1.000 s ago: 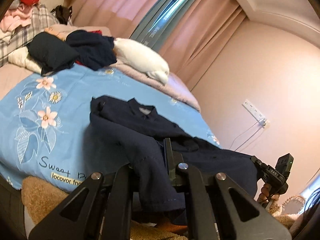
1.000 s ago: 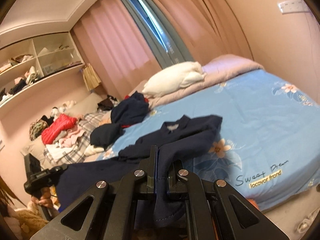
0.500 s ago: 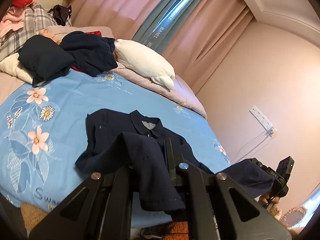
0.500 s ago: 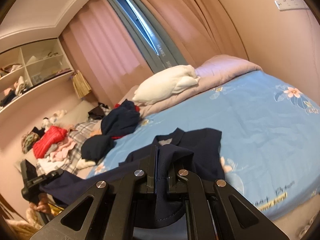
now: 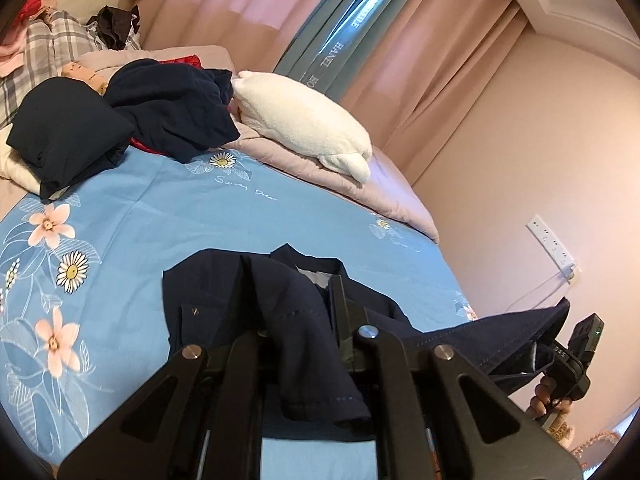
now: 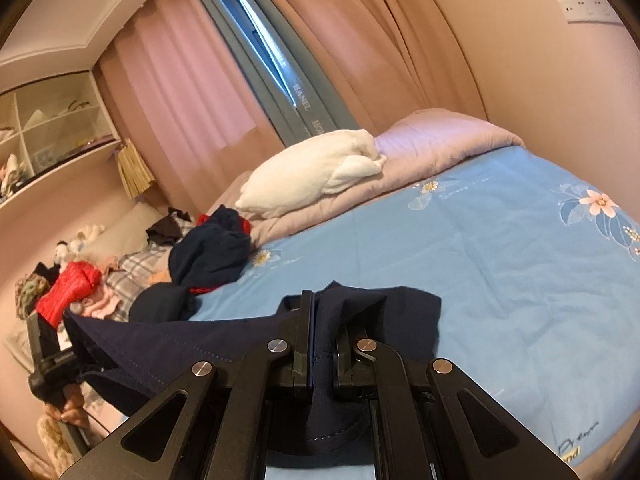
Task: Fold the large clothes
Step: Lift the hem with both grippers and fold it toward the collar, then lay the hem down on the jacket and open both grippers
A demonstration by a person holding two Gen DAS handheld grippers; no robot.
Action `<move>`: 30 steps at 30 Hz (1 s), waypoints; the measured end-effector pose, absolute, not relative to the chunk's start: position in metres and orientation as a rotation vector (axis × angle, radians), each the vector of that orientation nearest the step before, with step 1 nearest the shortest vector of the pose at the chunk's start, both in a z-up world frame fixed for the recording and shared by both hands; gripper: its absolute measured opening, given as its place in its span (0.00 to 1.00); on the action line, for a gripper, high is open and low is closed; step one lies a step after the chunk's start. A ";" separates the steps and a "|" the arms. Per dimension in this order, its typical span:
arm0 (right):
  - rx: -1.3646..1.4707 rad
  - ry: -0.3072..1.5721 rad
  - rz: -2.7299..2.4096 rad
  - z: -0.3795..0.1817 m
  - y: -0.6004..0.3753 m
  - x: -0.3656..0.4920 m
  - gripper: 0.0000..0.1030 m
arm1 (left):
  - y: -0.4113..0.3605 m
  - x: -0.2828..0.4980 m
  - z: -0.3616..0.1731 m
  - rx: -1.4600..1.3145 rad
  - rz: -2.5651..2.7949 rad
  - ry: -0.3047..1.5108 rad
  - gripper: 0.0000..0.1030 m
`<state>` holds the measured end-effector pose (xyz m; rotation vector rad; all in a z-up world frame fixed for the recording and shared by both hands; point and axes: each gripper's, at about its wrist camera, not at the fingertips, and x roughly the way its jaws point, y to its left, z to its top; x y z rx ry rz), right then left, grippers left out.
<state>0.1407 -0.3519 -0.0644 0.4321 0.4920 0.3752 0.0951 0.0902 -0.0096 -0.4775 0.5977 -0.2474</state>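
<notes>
A dark navy collared garment (image 5: 208, 300) lies partly on the blue flowered bedspread (image 5: 132, 216), collar end farthest from me. My left gripper (image 5: 316, 312) is shut on its near hem, and the cloth drapes over the fingers. My right gripper (image 6: 324, 332) is shut on another part of the same hem (image 6: 332, 400). Between the two grippers the hem is stretched in the air (image 6: 168, 344). Each wrist view shows the other gripper (image 5: 572, 356) (image 6: 44, 364) in a hand at the frame's edge.
A heap of dark clothes (image 5: 132, 116) and a white pillow (image 5: 304, 124) lie at the head of the bed on a lilac quilt (image 5: 360, 184). More clothes, one red (image 6: 68, 288), are piled on a bench by the shelves (image 6: 48, 120). A wall socket (image 5: 552, 244) is on the right.
Both grippers have carried the hem forward over the bed toward the collar. The garment's lower part has lifted off the bed edge and now doubles over its upper part.
</notes>
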 end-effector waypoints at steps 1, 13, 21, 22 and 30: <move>0.431 0.497 0.373 -0.064 -0.351 0.145 0.07 | 0.089 0.101 -0.010 -0.475 -0.242 0.604 0.09; 0.424 0.533 0.357 -0.069 -0.344 0.189 0.07 | 0.083 0.171 -0.026 -0.446 -0.210 0.666 0.09; 0.409 0.613 0.330 -0.081 -0.333 0.230 0.07 | 0.086 0.227 -0.057 -0.465 -0.180 0.762 0.10; 0.412 0.628 0.329 -0.084 -0.331 0.237 0.07 | 0.086 0.236 -0.062 -0.462 -0.172 0.781 0.10; 0.423 0.786 0.243 -0.127 -0.327 0.300 0.07 | 0.102 0.291 -0.119 -0.490 -0.095 0.908 0.10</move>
